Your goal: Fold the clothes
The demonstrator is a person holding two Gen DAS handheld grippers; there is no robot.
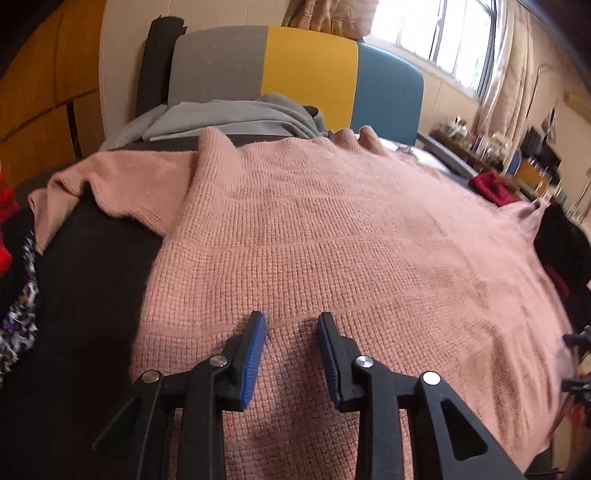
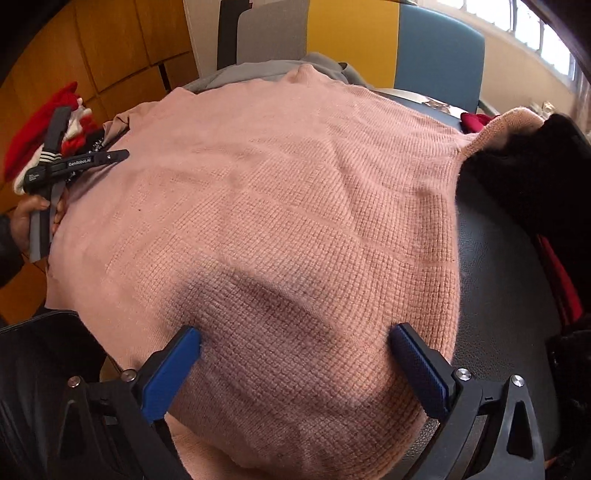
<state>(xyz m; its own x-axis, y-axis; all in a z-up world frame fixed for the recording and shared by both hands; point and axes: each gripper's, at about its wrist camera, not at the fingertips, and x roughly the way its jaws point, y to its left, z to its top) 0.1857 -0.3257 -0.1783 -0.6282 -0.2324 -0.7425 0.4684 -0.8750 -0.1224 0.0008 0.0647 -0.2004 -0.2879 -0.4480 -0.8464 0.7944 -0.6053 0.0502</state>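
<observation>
Left wrist view looks along the left claw [image 1: 291, 321], whose two blue-padded fingers [image 1: 253, 354] stand a narrow gap apart over the near hem of a pink knitted sweater [image 1: 332, 236]; nothing is gripped between them, only the knit lying below. The sweater is spread flat and wide across a dark surface [image 1: 96, 280], with one sleeve [image 1: 122, 192] folded out to the left and the other sleeve end trailing off at the far right. Beyond its collar lies a heap of grey clothing [image 1: 236, 114], set against a chair back [image 1: 306, 62] in grey, yellow and blue panels. A patterned cloth [image 1: 18, 314] and something red sit at the left edge, and a red garment [image 1: 493, 188] lies far right under the window [image 1: 443, 33]. Right wrist view shows the right claw [image 2: 295, 341] spread wide, its blue pads straddling a raised wrinkle near the sweater's [image 2: 277, 206] lower edge, empty, the knit between the pads but not pinched. At the left edge of that view a hand [image 2: 26, 218] holds the left claw [image 2: 114, 155] over the sweater's far side, beside a pile of red and white clothes [image 2: 44, 125]. A black garment [image 2: 524, 173] rests on the right, touching the pink sleeve end.
</observation>
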